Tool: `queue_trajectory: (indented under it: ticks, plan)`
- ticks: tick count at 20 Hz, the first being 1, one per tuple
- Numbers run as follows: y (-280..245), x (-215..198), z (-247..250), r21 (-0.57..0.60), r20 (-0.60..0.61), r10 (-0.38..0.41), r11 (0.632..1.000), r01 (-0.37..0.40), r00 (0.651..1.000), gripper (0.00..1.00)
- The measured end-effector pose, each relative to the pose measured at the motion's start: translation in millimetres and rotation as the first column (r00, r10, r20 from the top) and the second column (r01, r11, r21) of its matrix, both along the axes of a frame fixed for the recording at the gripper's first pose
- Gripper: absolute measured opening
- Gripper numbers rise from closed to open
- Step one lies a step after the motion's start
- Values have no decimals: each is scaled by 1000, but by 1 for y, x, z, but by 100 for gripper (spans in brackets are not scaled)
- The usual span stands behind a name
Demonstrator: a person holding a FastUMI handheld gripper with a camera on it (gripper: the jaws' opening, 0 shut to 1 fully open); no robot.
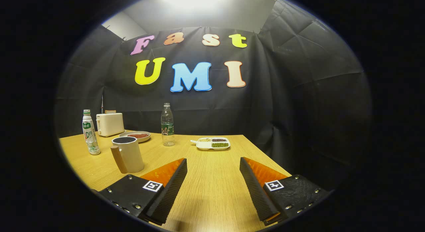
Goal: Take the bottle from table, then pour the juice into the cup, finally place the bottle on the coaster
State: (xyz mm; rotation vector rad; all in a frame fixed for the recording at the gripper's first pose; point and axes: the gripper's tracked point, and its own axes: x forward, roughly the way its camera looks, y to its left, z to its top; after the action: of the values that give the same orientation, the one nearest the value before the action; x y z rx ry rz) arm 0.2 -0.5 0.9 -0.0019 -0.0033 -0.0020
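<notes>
I judge the step in hand to be the first one: reaching for the bottle. My gripper hangs above the table with its fingers spread wide and nothing between them, only bare wood showing in the gap. Two bottles stand ahead of me, and I cannot be sure which one holds the juice: a white bottle with a printed label stands off to the left beyond the left finger, near the table's left edge, and a clear bottle stands upright further back, a little left of the line between my fingers. I take the white bottle to be the likelier juice bottle, but that is a guess. The cup, pale with a wooden handle, sits just ahead of my left finger, between the two bottles and nearer to me than either. To do this well I would swing left, keep the fingers wide, and come in level at the bottle's body, below the neck, passing clear of the cup so I don't knock it. I would centre the bottle between the fingers before closing, since a tall thin bottle will tip if one finger touches first. I cannot make out a coaster for certain; a shallow dish sits behind the cup, beside a toaster, and a divided tray of grains lies ahead. The gripper points forward, roughly level, low over the table.
</notes>
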Motion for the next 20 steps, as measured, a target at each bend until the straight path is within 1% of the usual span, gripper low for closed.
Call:
queue_trajectory:
  ticks: [20]
  plan:
    - [0,0,-1,2,-2,1,1000,-1,1000,96]
